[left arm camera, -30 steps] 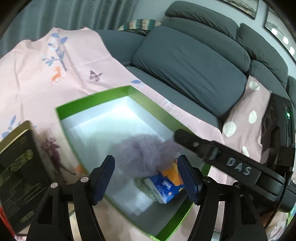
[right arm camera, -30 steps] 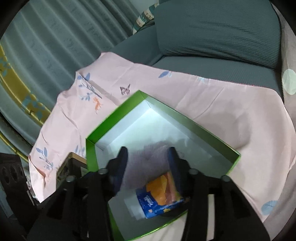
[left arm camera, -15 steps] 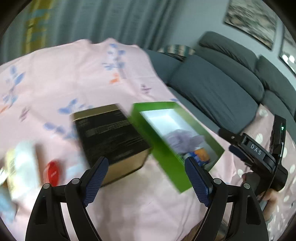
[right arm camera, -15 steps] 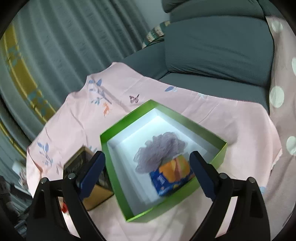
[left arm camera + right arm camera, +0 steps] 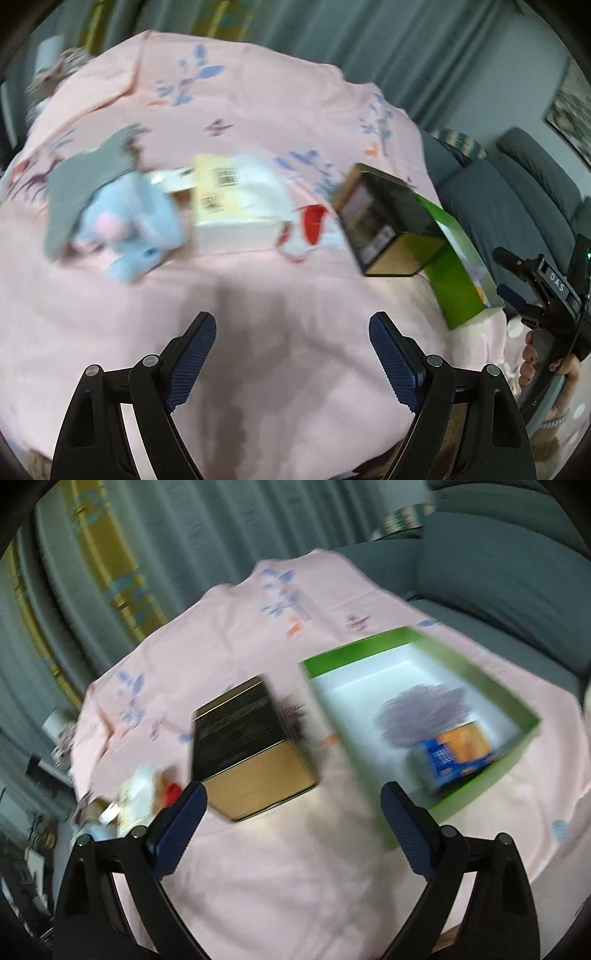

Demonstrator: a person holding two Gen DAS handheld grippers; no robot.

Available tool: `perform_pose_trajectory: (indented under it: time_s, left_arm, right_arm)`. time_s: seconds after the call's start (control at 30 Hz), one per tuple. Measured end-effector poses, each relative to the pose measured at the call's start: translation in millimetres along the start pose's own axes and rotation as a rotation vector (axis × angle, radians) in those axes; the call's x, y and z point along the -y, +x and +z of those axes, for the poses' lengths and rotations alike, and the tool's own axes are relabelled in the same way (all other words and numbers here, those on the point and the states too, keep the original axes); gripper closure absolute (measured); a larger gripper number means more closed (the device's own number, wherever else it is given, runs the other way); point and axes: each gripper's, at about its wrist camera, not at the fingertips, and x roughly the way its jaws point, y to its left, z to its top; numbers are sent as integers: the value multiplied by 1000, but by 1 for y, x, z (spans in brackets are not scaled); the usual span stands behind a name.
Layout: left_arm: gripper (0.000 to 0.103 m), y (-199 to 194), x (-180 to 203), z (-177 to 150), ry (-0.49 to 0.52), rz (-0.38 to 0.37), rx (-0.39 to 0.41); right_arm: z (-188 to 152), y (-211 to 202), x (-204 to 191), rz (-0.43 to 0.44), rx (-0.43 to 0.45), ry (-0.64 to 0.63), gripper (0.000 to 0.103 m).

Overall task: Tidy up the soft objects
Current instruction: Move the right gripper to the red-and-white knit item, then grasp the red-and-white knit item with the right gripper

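- Left wrist view: the left tongs (image 5: 291, 354) gape wide and empty above the pink cloth (image 5: 258, 110), angled down toward a blue plush toy (image 5: 129, 225) beside a grey cloth (image 5: 81, 184) and a pale packet (image 5: 232, 199).
- Right tongs (image 5: 291, 827), jaws just opened wide with nothing between them, hang near the green box (image 5: 491, 690), where a purple puff (image 5: 421, 712) and blue tissue pack (image 5: 454, 757) lie.
- Judged step: fetching the next soft item; the plush looks the likely target, calling for a forward reach and gentle squeeze.
- A dark tin (image 5: 243, 749) stands between pile and box.
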Motion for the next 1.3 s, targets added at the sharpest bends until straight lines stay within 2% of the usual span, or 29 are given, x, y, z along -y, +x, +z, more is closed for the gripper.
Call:
perform_pose_trajectory:
  time_s: [0.17, 0.37, 0.43, 0.63, 0.77, 0.83, 0.87, 0.93, 1.0, 1.1, 1.3]
  left_arm:
    - [18, -12, -26, -9, -38, 59, 15]
    - [18, -19, -43, -14, -63, 78, 20]
    - [18, -19, -44, -15, -71, 86, 8]
    - [18, -26, -48, -22, -75, 87, 2]
    - [18, -31, -55, -25, -98, 88, 1]
    - [18, -33, -56, -27, -97, 78, -3]
    - [18, -34, -57, -28, -96, 80, -3]
    - [18, -34, -57, -29, -89, 84, -5]
    - [18, -33, -58, -29, -96, 85, -9]
    - [18, -34, -61, -29, -113, 77, -6]
    - [18, -31, -63, -29, -128, 64, -16]
  right_arm:
    - [-10, 19, -35, 105, -90, -39, 33]
    - [-25, 59, -87, 248, -238, -38, 56]
    - [-32, 73, -106, 268, -276, -42, 63]
    - [-41, 115, -163, 182, -314, -131, 64]
    - [-41, 138, -168, 58, -299, -153, 65]
    - [-42, 147, -161, 31, -314, -142, 65]
    - [-42, 151, -156, 33, -325, -126, 65]
    - [-42, 157, -152, 49, -337, -112, 76]
    - [-44, 163, -155, 68, -346, -118, 83]
    - [-46, 163, -161, 90, -341, -131, 89]
    - [-56, 132, -156, 195, -360, -128, 91]
